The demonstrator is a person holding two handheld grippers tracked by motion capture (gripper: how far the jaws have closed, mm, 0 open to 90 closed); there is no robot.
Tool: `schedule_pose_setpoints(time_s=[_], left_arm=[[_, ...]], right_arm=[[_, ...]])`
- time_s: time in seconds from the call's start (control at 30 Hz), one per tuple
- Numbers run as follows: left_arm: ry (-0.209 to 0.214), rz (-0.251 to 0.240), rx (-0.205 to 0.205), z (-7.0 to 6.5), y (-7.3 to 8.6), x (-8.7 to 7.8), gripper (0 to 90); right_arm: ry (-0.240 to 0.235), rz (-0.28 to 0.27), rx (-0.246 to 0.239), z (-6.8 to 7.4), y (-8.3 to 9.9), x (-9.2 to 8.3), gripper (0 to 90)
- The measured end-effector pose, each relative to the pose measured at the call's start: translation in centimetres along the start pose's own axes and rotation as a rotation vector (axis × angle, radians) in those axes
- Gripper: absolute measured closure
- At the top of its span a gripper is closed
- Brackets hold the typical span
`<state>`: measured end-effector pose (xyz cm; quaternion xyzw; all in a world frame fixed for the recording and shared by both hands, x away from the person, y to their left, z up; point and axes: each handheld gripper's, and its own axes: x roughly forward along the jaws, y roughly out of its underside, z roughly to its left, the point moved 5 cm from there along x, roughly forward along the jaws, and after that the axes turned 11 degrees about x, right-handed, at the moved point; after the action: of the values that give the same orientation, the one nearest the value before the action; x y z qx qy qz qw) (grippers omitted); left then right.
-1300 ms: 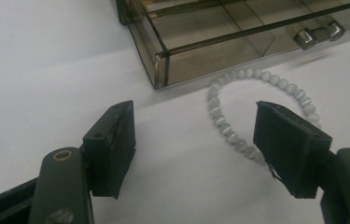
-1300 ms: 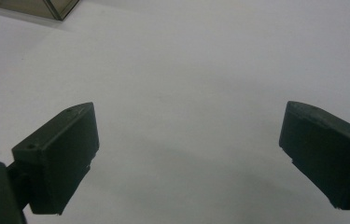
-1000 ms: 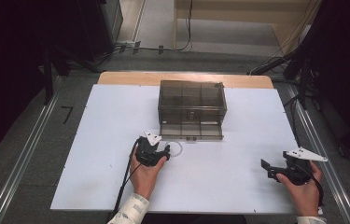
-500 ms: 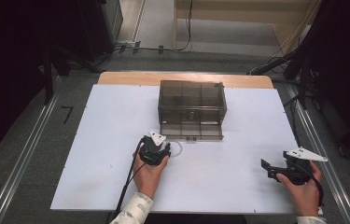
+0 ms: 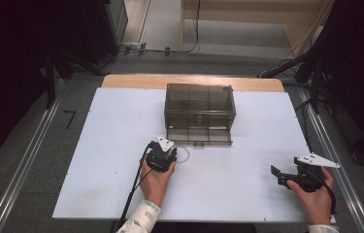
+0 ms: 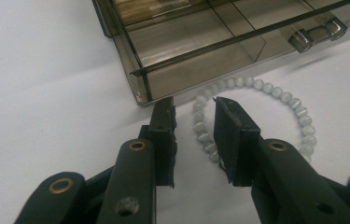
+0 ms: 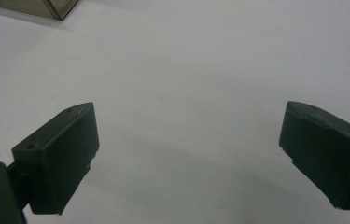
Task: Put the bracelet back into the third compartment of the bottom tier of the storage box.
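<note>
A bracelet of pale round beads point(image 6: 275, 91) lies on the white table point(image 5: 107, 160), just in front of the pulled-out drawer point(image 6: 200, 42) of a smoky clear box point(image 5: 199, 102). My left gripper point(image 6: 193, 100) points down at the bracelet's point(image 5: 184, 156) left side. Its jaws have just been closing and now straddle the bead strand with a small gap on each side, so the pads do not press on it. My right gripper point(image 5: 275, 174) rests near the table's right front corner. Its jaws point(image 7: 186, 140) stand wide apart over bare table.
The drawer has a clear handle point(image 6: 317, 32) and dividers inside. A black cable point(image 5: 133, 189) trails from the left gripper toward the front edge. Metal rails point(image 5: 24, 165) run along both sides of the table.
My left gripper's head now covers more of the bracelet's left side than a second ago. The right hand and the box have not moved.
</note>
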<state>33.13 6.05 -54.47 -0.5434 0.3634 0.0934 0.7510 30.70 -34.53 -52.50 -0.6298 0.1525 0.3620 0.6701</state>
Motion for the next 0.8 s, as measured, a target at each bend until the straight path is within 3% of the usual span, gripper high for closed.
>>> schedule_pose_setpoints(time_s=[0.33,0.47,0.6,0.73,0.8], left_arm=[[-0.010,0.002,0.016,-0.21,-0.08,0.15,74.7],[-0.002,-0.004,0.012,-0.21,-0.06,0.18,77.5],[0.012,-0.009,0.029,-0.45,-0.11,0.21,86.9],[0.039,-0.007,0.003,-0.14,-0.05,0.18,87.7],[0.032,-0.009,0.010,-0.24,-0.07,0.20,87.7]], right_arm=[[-0.005,0.000,-0.003,0.19,-0.08,0.11,3.3],[-0.009,-0.001,-0.010,0.27,-0.14,0.18,3.3],[-0.011,0.001,-0.008,0.33,-0.15,0.26,3.3],[-0.012,0.005,-0.002,0.28,-0.10,0.36,3.3],[-0.014,0.007,0.000,0.24,-0.06,0.42,3.3]])
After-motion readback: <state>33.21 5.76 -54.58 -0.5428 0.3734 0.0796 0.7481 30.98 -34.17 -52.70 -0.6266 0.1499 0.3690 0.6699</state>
